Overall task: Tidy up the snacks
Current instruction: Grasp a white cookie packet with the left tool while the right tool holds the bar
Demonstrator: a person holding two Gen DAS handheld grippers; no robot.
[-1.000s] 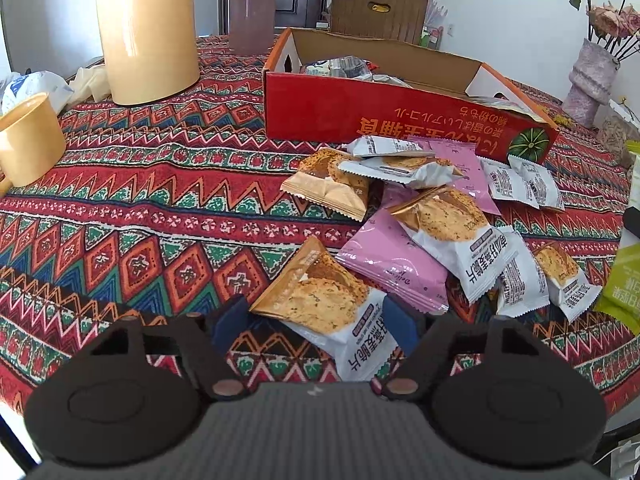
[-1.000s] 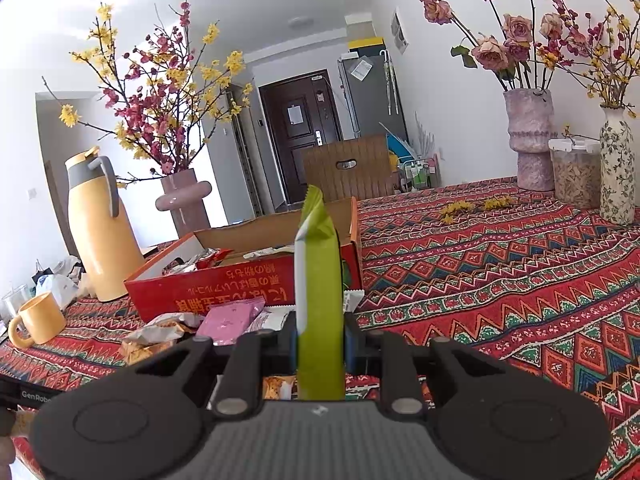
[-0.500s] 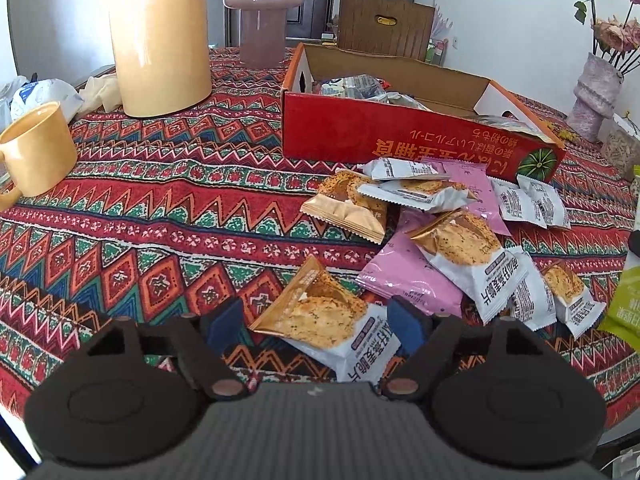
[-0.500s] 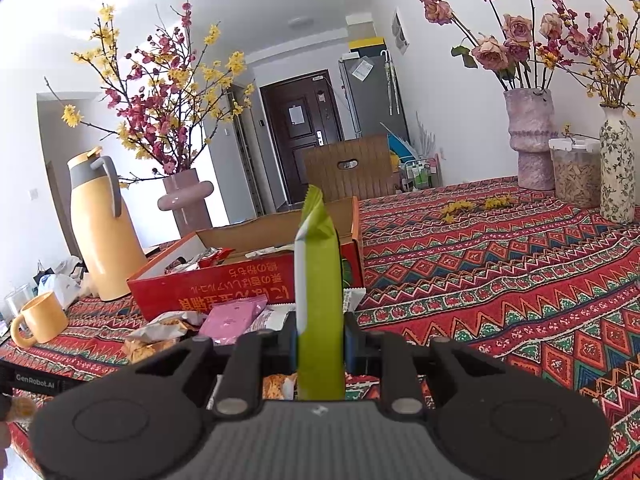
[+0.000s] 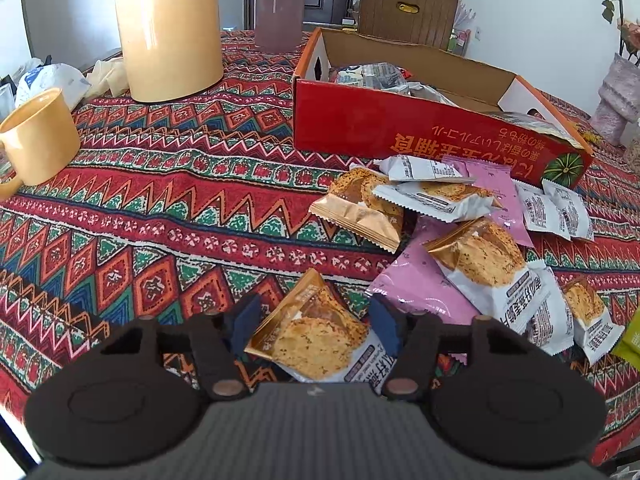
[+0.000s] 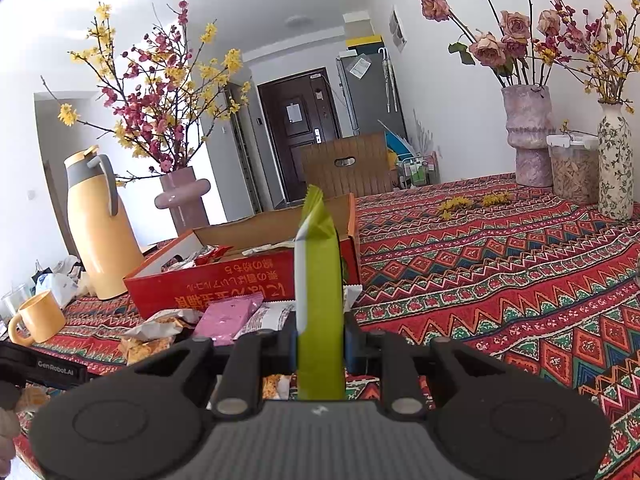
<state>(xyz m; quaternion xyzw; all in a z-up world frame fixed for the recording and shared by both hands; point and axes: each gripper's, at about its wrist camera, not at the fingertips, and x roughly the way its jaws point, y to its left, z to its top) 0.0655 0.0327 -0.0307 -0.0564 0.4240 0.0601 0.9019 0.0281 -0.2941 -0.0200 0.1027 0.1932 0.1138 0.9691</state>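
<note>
My left claw [image 5: 314, 322] has just been closing around the cracker packet [image 5: 316, 336] on the worktop [image 5: 180, 200]; its pads look just clear, so the slick wrapper may squirt out. My right claw [image 6: 320, 340] clamps the green packet [image 6: 320, 280] upright; it could sag before reaching the red box [image 6: 224, 280].

We see the near end of the cracker packet [image 5: 316, 340] slip under the left gripper's [image 5: 314, 326] body, so whether the pads press it we cannot tell. The green packet [image 6: 320, 300] loses its lower end behind the right gripper [image 6: 320, 344]; at the left wrist view's right edge only a green corner shows. The red box [image 5: 400, 128] hides most of its contents — a few wrappers peek over the wall. The yellow jug [image 5: 168, 28] is cut off at the top edge, the yellow mug [image 5: 38, 136] at the left edge — its handle barely shows.
</note>
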